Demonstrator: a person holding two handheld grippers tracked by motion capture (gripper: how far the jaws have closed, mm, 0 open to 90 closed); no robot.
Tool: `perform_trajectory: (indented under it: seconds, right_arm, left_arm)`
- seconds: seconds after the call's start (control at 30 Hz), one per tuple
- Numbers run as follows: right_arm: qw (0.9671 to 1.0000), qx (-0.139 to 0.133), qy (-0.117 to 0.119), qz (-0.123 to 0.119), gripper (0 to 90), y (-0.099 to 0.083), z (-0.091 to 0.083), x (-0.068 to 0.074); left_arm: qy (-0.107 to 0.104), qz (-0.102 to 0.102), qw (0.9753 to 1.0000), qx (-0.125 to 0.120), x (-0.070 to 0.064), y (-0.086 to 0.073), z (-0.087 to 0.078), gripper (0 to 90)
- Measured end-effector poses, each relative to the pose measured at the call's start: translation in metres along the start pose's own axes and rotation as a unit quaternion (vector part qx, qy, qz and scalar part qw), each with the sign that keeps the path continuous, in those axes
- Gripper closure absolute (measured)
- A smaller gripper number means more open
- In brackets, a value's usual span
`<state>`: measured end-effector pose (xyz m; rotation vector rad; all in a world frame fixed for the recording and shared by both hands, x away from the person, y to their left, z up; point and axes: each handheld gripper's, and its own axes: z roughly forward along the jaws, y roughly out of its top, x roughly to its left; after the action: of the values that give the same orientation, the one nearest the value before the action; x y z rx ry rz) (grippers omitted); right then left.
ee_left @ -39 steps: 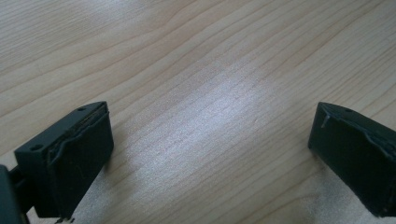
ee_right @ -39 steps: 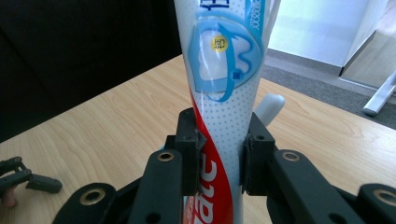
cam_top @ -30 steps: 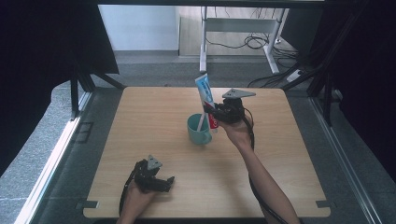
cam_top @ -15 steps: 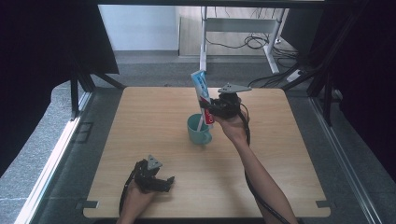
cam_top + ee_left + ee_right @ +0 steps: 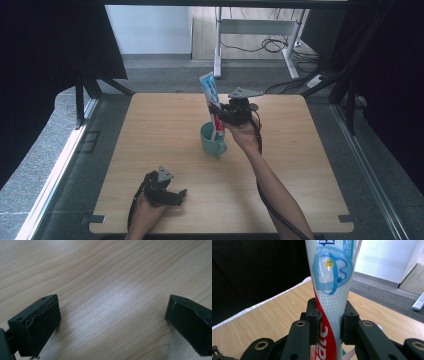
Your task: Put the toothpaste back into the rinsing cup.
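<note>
The right tool is clamped on a toothpaste tube, which stands nearly upright with its lower end inside the teal mug near the middle of the table; in the right gripper view the two jaws pinch the tube from both sides. The left tool rests at the near edge of the table, left of the mug, its jaws spread wide apart over bare wood.

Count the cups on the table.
1. A teal cup stands near the table's middle, under the toothpaste tube that the right gripper holds upright over it. No other cup can be seen.
</note>
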<state>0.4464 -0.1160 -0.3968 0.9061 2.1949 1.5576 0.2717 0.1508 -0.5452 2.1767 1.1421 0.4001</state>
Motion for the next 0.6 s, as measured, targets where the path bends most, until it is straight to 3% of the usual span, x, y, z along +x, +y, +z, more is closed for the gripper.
perform_trajectory:
  seconds: [0.6]
  right_arm:
    - [0.9999, 0.002, 0.002, -0.014, 72.7, -0.019, 0.018, 0.004]
  left_arm:
    - [0.000, 0.001, 1.0000, 0.000, 0.000, 0.000, 0.000, 0.2]
